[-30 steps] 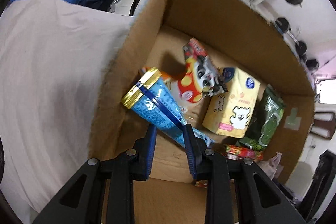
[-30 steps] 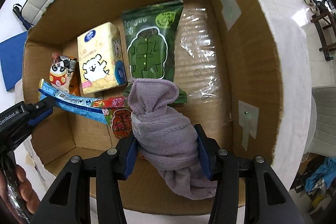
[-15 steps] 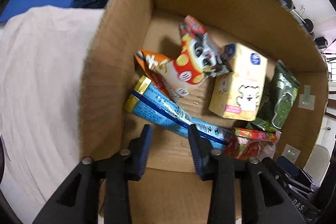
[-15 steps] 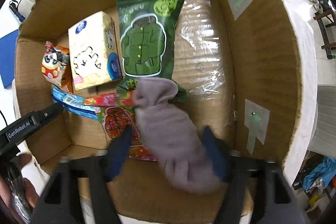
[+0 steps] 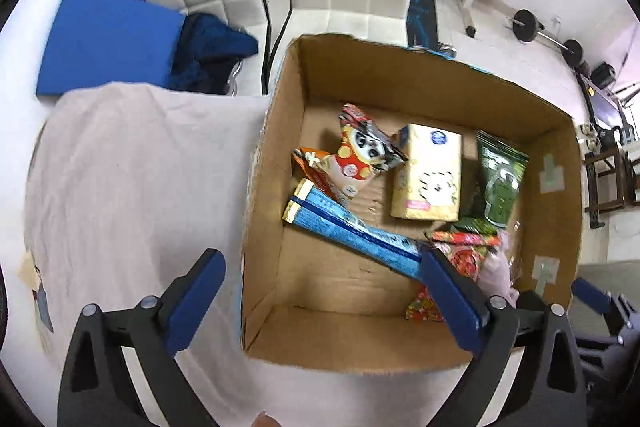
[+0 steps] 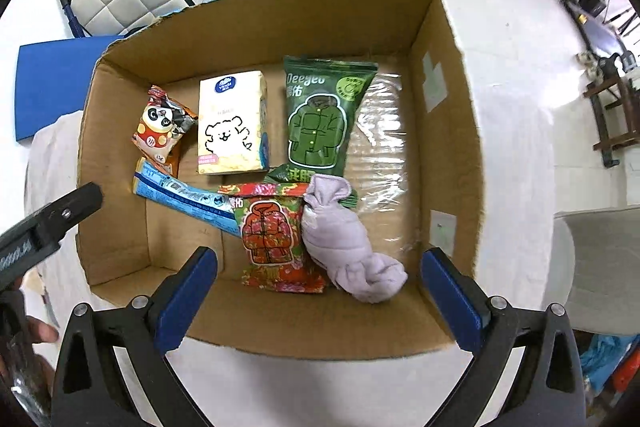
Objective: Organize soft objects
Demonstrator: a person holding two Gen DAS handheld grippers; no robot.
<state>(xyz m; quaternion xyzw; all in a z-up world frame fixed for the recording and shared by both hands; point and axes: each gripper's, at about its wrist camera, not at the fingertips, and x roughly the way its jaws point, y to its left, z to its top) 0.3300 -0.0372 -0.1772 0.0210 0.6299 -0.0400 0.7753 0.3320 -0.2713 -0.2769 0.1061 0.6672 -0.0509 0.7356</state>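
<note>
Cardboard box (image 6: 256, 27) on the cloth-covered bench (image 5: 132, 187): both tongs, a second ago clamped, now gape wide and empty above it. Lilac towel (image 6: 348, 239) lies released at 5 o'clock; blue packet (image 5: 352, 231) at 8 o'clock. Both deposits appear complete.

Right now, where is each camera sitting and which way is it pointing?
Left wrist: above the cardboard box, near its left wall, looking down; open left fingers show.
Right wrist: above the box's near edge, looking down at the purple cloth; open right fingers show.
Shared: box, blue packet, tissue pack.
</note>
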